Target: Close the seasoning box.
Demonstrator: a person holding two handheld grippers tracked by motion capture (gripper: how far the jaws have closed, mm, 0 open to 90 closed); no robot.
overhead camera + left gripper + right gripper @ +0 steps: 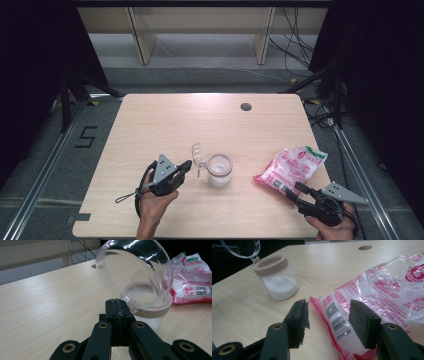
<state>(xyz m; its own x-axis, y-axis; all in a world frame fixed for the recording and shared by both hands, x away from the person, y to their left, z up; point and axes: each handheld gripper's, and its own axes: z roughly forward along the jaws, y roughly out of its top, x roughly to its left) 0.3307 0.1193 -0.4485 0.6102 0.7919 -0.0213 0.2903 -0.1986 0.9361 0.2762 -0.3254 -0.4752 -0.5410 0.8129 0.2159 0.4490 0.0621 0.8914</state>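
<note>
A clear jar [219,172] with a beige collar [160,310] and white grains in it [279,286] stands at the front middle of the table. Its clear domed lid [198,156] is tipped up and back on the jar's left side, also seen close up [135,270]. My left gripper [187,166] lies just left of the jar, jaws pressed together [116,302] on the lid's thin lower edge. My right gripper [292,191] is open at the front right, its jaws [328,315] astride the near corner of a pink and white plastic bag [382,290] without pressing on it.
The bag [291,167] lies near the table's right edge. A round cable hole [245,106] sits at the back of the table [165,120]. Shelving legs and cables stand on the floor beyond. A hand holds each gripper at the front edge.
</note>
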